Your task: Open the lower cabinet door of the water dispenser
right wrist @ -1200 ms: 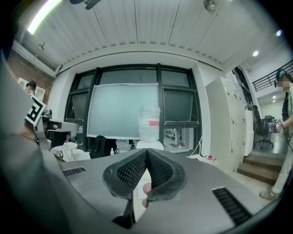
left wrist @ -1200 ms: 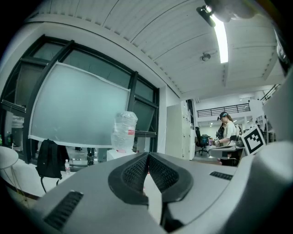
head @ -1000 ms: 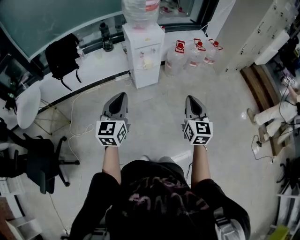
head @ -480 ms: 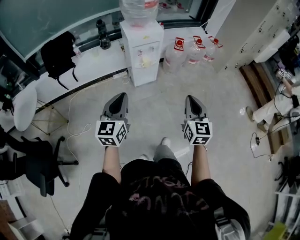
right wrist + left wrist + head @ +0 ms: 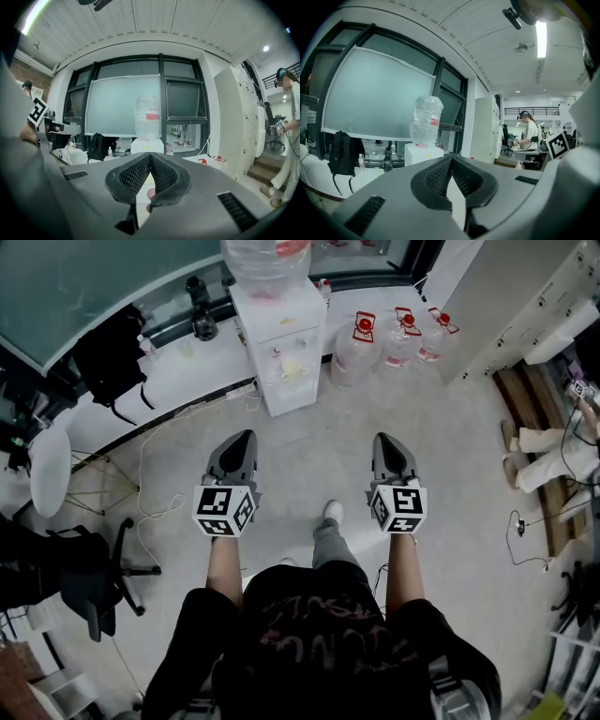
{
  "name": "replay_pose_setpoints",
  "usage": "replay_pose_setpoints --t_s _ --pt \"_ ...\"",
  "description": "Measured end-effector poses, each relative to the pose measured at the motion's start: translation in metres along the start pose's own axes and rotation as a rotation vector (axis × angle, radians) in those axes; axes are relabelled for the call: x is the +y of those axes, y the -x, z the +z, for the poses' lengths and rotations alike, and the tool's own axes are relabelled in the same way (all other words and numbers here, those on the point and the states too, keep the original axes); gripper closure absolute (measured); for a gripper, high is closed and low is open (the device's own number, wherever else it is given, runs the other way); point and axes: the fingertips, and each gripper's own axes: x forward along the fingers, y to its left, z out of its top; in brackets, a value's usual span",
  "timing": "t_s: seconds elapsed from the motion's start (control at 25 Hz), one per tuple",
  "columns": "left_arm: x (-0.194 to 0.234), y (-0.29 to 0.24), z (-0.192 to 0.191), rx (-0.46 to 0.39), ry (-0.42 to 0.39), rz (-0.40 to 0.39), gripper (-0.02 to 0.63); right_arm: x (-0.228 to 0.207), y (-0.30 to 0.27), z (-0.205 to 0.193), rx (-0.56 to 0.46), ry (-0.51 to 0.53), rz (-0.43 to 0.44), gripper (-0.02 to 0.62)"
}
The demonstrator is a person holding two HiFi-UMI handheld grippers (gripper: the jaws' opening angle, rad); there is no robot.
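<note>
Pale floor (image 5: 441, 456) fills this big office room. The left gripper (image 5: 245, 435) and the right gripper (image 5: 383, 438) both have their jaws pressed together, holding nothing. Well ahead of them, the water dispenser (image 5: 286, 343) stands tall and upright by the window, with its front facing the person. I think this is the walk-up step. Next, get close, go low, and reach for the lower cabinet door (image 5: 298, 388).

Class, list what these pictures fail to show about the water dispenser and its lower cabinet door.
- Head view: lower cabinet door is foreshortened and small; its handle is unreadable.
- Head view: bottle is cut off by the top edge.
- Left gripper view: left gripper hides the water dispenser below its top.
- Right gripper view: right gripper does likewise.
</note>
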Motion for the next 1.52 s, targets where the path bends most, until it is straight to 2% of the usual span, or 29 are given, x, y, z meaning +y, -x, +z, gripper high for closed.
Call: replay_pose_setpoints --t_s 0.16,0.4,0.56,0.72,0.96,1.08,1.52 --pt "0.003 -0.057 0.003 0.027 0.019 0.029 0.596 -0.039 -0.048 0.002 0.022 -0.016 0.028 0.581" --pt "-0.008 -0.137 0.007 0.075 -0.001 0.067 0.596 -0.093 -0.115 0.01 0.031 -0.013 0.1 0.581" --pt "-0.011 -0.171 0.01 0.088 -0.006 0.093 0.595 -0.117 -0.151 0.009 0.046 -0.007 0.152 0.581" --pt "-0.008 -0.187 0.005 0.113 -0.004 0.115 0.595 -0.129 -0.174 0.006 0.072 -0.006 0.168 0.581" --pt "0.009 -0.203 0.001 0.128 0.018 0.14 0.595 -0.129 -0.203 0.008 0.07 -0.014 0.189 0.581" --pt "0.022 -0.214 -0.001 0.123 0.04 0.136 0.596 -0.125 -0.217 0.0 0.101 -0.005 0.186 0.581" --pt "0.091 -0.266 -0.011 0.144 0.061 0.054 0.595 -0.097 -0.289 0.013 0.112 0.021 0.13 0.581"
